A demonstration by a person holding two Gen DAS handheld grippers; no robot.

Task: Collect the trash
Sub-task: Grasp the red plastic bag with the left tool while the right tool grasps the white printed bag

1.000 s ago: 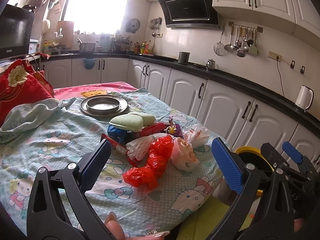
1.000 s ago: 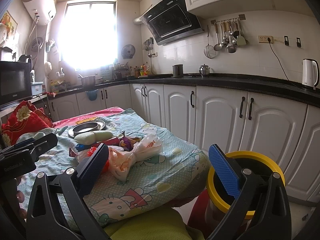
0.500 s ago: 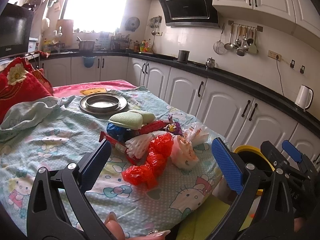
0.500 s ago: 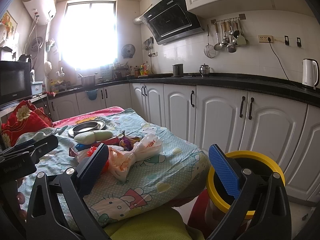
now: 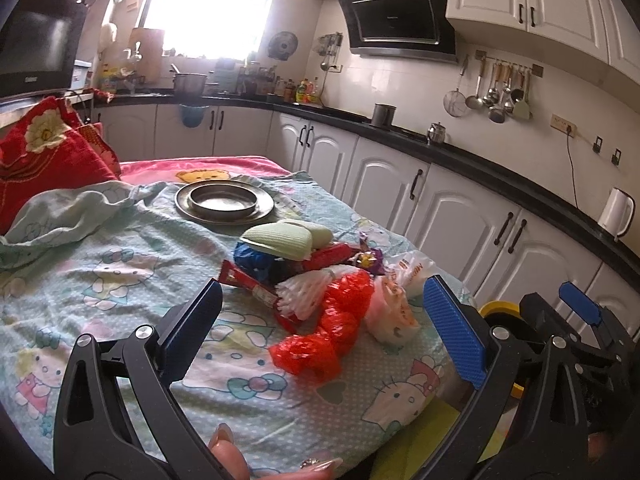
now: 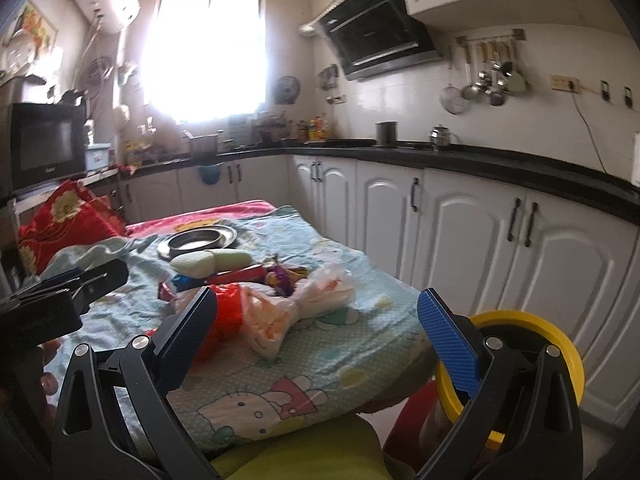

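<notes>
Left hand-held gripper [image 5: 322,332] has its jaws wide apart, holding nothing, hovering over the near edge of the tabletop [image 5: 100,300], which is covered with a cartoon-cat print cloth. Right hand-held gripper [image 6: 316,336] is likewise spread apart and empty, at the tabletop's right corner.

The trash sits in a pile mid-tabletop: a red plastic bag [image 5: 328,332] nearest the left hand-held gripper, a white plastic bag [image 5: 394,304] touching its right side, a white foam fruit net [image 5: 304,292] just behind, a red wrapper [image 5: 248,282] on the left, a crumpled blue wrapper [image 5: 252,258], and a purple candy wrapper [image 5: 368,258]. Pale green slippers [image 5: 284,236] rest on top of the pile's far side. A metal plate [image 5: 224,200] lies farther back, apart from the pile. A yellow-rimmed bin [image 6: 532,360] stands on the floor beside the tabletop's right corner, behind the right hand-held gripper's right finger.
</notes>
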